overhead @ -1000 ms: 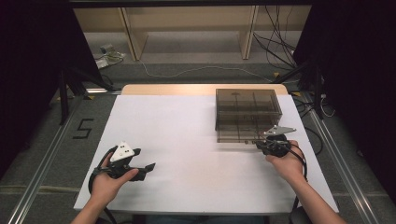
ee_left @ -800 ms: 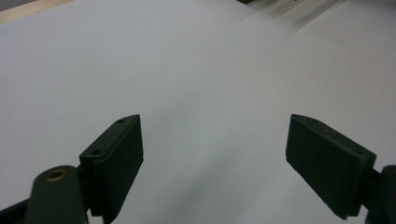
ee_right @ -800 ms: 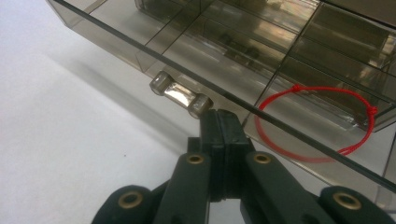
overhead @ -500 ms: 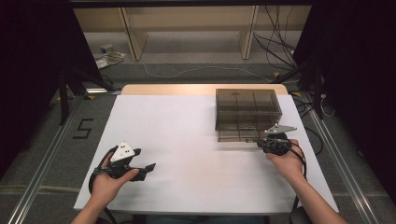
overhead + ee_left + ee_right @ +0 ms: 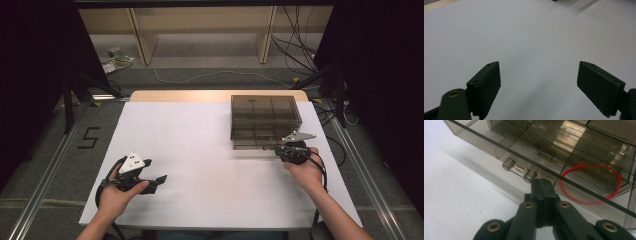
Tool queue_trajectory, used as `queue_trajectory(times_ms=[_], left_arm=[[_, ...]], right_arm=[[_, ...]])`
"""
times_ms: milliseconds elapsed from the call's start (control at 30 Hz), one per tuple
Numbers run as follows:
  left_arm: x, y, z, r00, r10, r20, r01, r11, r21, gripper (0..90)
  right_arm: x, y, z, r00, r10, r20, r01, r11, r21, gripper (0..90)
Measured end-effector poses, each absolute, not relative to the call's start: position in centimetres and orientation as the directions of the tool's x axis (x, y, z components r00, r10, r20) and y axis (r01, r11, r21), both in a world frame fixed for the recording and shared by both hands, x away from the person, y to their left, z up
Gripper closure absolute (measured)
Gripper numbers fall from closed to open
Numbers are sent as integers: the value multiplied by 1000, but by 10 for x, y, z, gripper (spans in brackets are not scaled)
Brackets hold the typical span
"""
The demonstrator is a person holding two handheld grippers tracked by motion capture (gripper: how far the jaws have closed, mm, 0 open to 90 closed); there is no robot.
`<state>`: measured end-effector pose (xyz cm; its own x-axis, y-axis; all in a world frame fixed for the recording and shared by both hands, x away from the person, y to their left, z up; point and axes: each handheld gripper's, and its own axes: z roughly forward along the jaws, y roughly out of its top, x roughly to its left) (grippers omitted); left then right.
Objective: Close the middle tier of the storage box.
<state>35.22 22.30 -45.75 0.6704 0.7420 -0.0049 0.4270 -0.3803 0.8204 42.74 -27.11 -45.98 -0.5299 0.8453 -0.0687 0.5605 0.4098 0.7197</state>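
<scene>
One smoky, see-through plastic box [image 5: 265,121] with inner dividers stands near the tabletop's far right corner, on a smooth white tabletop [image 5: 200,145]. A clear, rounded handle [image 5: 519,170] juts from a drawer front, and one thin red loop [image 5: 591,184] lies inside a compartment. There are two matte black grippers. The right gripper [image 5: 543,188] sits at the box's near edge, its jaws pressed flat together, tips just beside the handle; whether they touch it cannot be told. The left gripper [image 5: 537,86] rests near the tabletop's near left corner, jaws spread wide over bare white surface. Both hands and the box sit as they did a second earlier.
</scene>
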Motion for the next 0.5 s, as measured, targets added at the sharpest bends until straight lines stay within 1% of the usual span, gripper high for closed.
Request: queue_trajectory(times_ms=[500], left_arm=[[352,223,-457,671,742,-4,426,-381,821,190]], right_arm=[[433,-270,-459,-527,846,-86,546,414,729,900]])
